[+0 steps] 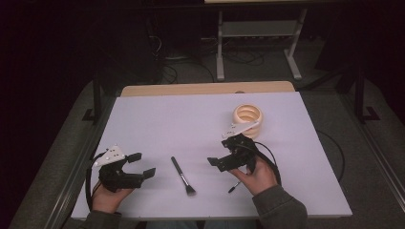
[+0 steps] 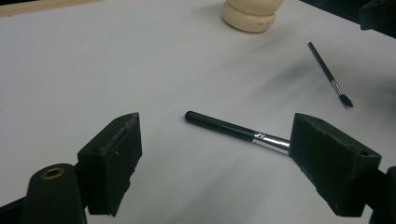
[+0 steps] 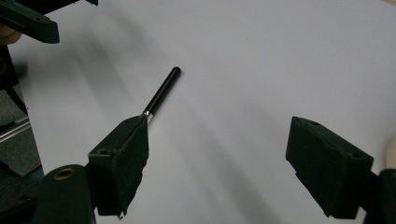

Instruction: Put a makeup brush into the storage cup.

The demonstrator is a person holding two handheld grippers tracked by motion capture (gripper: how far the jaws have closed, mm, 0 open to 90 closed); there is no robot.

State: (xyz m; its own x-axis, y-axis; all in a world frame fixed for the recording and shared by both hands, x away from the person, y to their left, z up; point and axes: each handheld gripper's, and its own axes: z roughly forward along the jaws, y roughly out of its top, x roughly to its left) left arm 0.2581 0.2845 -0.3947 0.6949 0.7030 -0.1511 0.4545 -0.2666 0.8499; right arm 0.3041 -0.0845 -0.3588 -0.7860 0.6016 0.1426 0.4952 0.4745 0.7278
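The flat brush (image 1: 183, 176) lies on the table (image 1: 157, 119), near and left of the ribbed holder (image 1: 248, 119). It looks light, stiff and slim; grip mid-handle. Left tongs (image 1: 142, 164) and right tongs (image 1: 218, 153) both gape wide, empty.

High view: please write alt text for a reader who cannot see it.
A person's hands hold the left gripper and the right gripper, both open, over a white table. Between them lies a black brush; a cream ribbed holder stands behind the right gripper.
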